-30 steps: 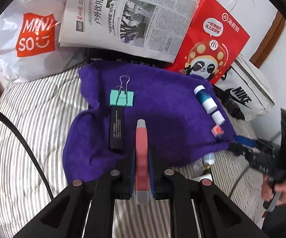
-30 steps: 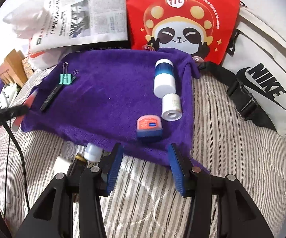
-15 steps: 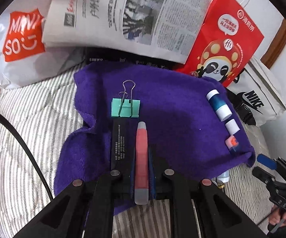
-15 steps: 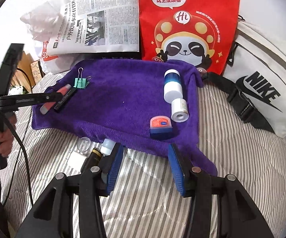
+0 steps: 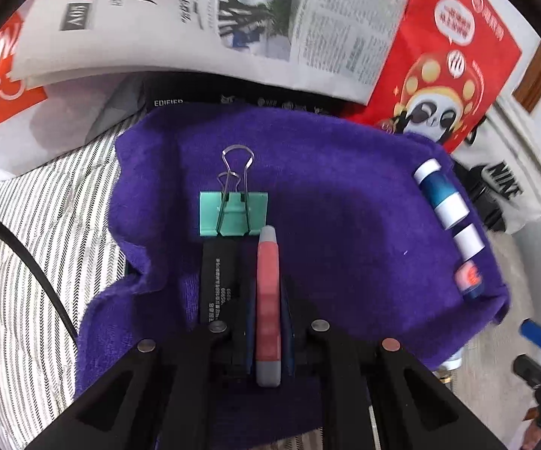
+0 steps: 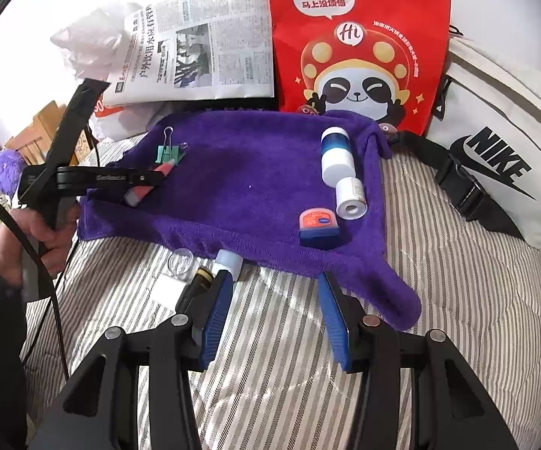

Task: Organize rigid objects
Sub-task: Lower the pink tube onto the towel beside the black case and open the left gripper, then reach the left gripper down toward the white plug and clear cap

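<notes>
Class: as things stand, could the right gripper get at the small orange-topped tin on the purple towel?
Probably yes. The right gripper is open, and the tin lies just ahead near the towel's front edge, with nothing between them.

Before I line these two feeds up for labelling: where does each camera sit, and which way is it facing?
Left wrist: on the left gripper, looking along its fingers, shut on a pink tube, toward the green binder clip and newspaper.
Right wrist: on the open right gripper, over striped bedding, facing the purple towel; the person's left hand shows.
Shared: towel, clip, tube, newspaper.
</notes>
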